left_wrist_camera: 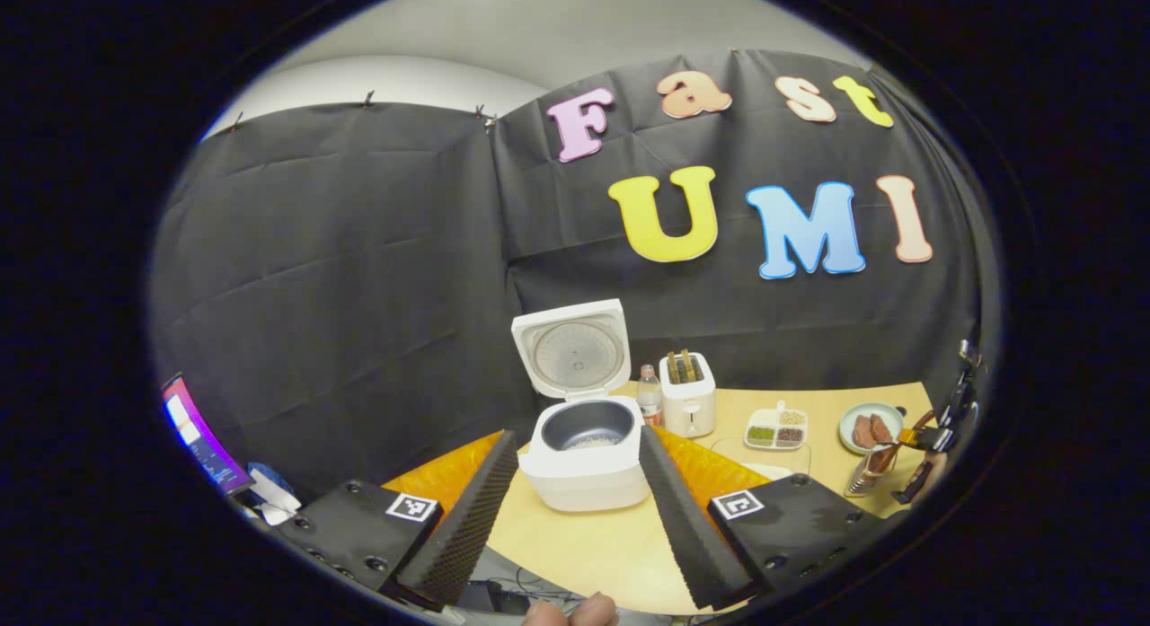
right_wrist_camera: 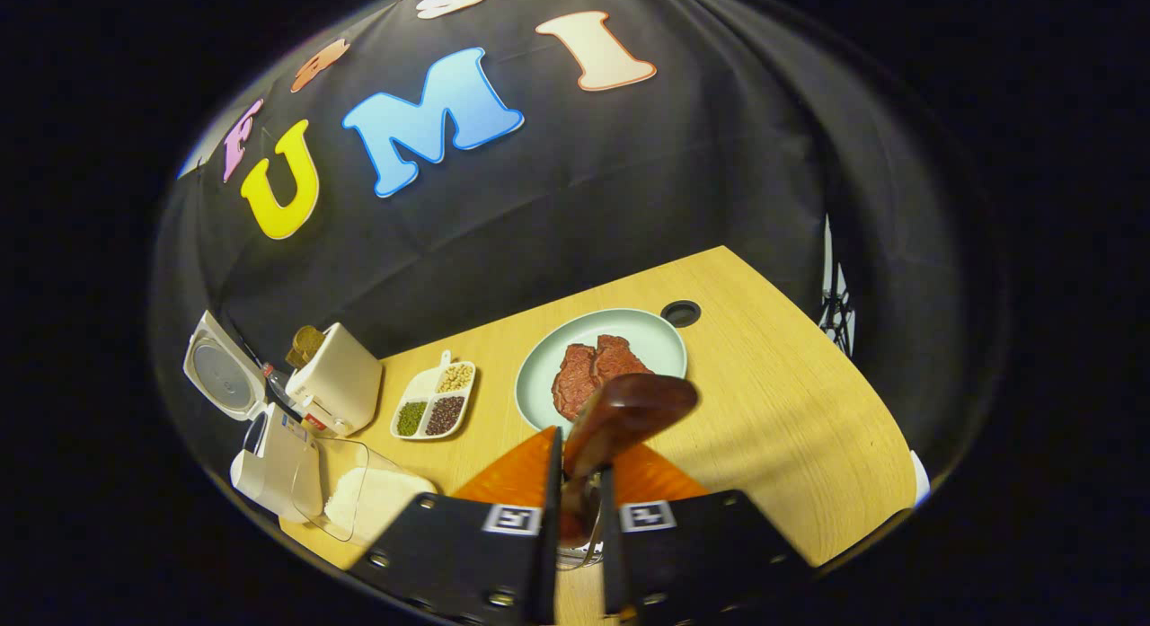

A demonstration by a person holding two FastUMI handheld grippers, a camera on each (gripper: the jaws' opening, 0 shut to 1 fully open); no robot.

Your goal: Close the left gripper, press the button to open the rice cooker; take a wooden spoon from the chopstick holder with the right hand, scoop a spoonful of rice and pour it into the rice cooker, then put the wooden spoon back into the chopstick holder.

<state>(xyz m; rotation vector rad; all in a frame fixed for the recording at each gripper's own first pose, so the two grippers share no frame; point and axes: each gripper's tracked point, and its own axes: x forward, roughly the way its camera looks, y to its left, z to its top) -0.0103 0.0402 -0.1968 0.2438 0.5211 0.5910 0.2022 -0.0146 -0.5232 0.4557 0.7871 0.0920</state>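
Observation:
The white rice cooker [left_wrist_camera: 584,469] stands with its lid [left_wrist_camera: 571,346] raised; a little rice lies in its dark pot [left_wrist_camera: 590,426]. My left gripper [left_wrist_camera: 575,437] is open and holds nothing, its fingers framing the cooker from the near side. My right gripper [right_wrist_camera: 579,455] is shut on the brown wooden spoon [right_wrist_camera: 633,406], bowl end up, right over the metal chopstick holder [right_wrist_camera: 575,554]. The left gripper view shows that holder [left_wrist_camera: 864,475] at the far right, with the right gripper [left_wrist_camera: 925,439] at the spoon above it. The cooker [right_wrist_camera: 269,464] is at the left.
On the wooden table [right_wrist_camera: 791,410] are a white toaster [left_wrist_camera: 687,392], a bottle [left_wrist_camera: 649,395], a divided dish of beans [left_wrist_camera: 777,427], a plate of meat [right_wrist_camera: 602,365] and a clear box of rice [right_wrist_camera: 359,496]. A lit screen [left_wrist_camera: 202,437] is far left.

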